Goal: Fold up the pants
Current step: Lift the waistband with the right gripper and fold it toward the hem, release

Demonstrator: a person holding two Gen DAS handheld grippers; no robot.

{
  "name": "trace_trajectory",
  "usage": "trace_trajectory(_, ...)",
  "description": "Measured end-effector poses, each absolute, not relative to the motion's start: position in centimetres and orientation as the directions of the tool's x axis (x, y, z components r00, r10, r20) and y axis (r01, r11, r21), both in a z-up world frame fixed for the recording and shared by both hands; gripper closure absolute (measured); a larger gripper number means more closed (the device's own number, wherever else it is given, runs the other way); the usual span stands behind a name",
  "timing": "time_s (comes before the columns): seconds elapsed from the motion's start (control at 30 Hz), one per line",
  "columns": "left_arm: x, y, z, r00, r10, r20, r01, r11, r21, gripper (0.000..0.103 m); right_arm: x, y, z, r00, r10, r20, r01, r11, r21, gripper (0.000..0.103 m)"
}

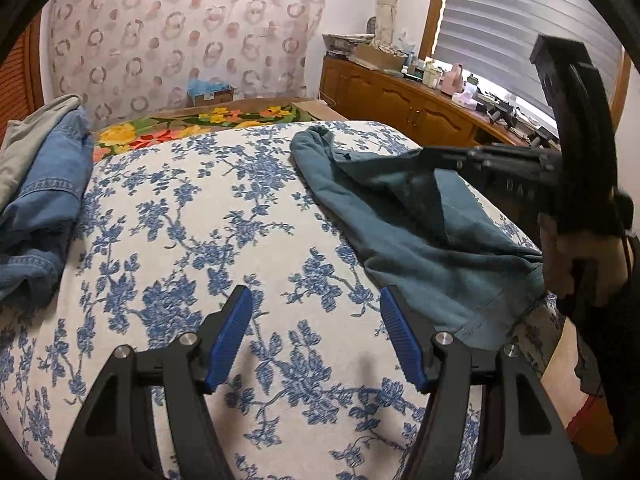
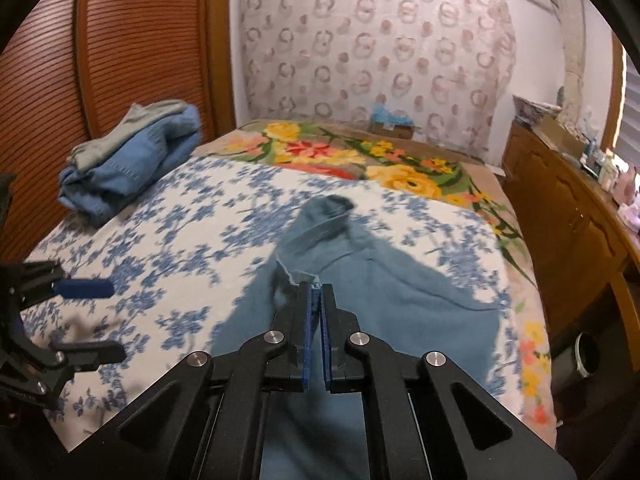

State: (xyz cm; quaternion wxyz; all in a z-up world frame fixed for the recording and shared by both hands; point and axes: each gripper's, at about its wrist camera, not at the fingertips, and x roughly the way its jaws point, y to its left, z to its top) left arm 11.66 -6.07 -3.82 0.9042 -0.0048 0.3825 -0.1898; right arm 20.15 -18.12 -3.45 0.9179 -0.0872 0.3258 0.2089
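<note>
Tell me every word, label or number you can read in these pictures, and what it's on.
None can be read for certain.
Right claw: faint raised letters on its black body, too blurred to read.
Bottles and boxes on the wooden counter: any labels are too small to read.
Teal pants: no tag or print shows.

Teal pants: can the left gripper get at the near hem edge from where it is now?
Probably yes. The left gripper is open over bare bedspread, the teal pants lie just beside its finger, nothing between.
</note>
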Motion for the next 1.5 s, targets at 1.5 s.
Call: trace_trajectory(1.5,13.0,-11.1,-6.0,0.575,-0.336,-0.746,0.396,0.912,-0.106,0.037,27.9,-29.5,-4.4,0.753,0.044,-0.656,-0.154,0.982,-0.111,0.092)
